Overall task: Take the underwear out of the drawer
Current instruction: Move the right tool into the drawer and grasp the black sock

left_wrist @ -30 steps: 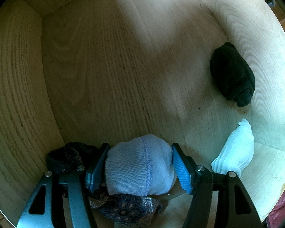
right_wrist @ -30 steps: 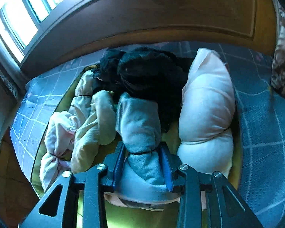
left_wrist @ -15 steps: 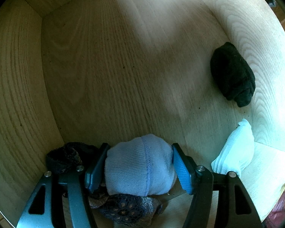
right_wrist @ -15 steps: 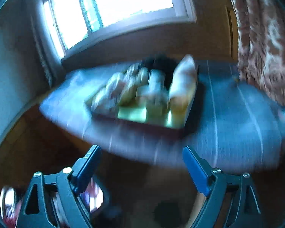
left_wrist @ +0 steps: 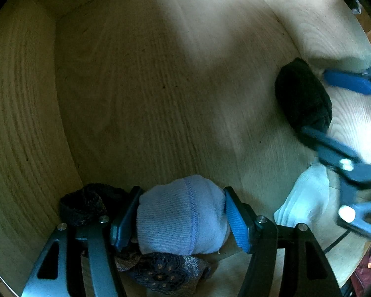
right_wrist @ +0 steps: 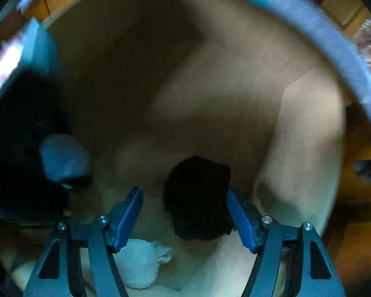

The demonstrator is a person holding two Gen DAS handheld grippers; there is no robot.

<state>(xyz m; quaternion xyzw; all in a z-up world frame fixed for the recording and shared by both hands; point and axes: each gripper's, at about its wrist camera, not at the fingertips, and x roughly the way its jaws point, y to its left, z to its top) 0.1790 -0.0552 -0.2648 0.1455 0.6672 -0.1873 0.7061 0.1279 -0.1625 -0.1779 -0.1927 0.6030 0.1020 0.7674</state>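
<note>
Black bundle (right_wrist: 197, 198) by the drawer (left_wrist: 160, 86) right wall now sits between right gripper (right_wrist: 185, 220) jaws, closing, not yet pinching. Left gripper (left_wrist: 180, 220) keeps clamping lilac bundle (left_wrist: 183, 212) near front edge.

Dark grey claw (left_wrist: 181, 219) arms, blue ribbed pads, silver screws

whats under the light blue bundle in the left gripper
Dark lace underwear pokes out beneath the light blue bundle, with more dark lace beside it. Whatever lies directly under the bundle is covered.
</note>
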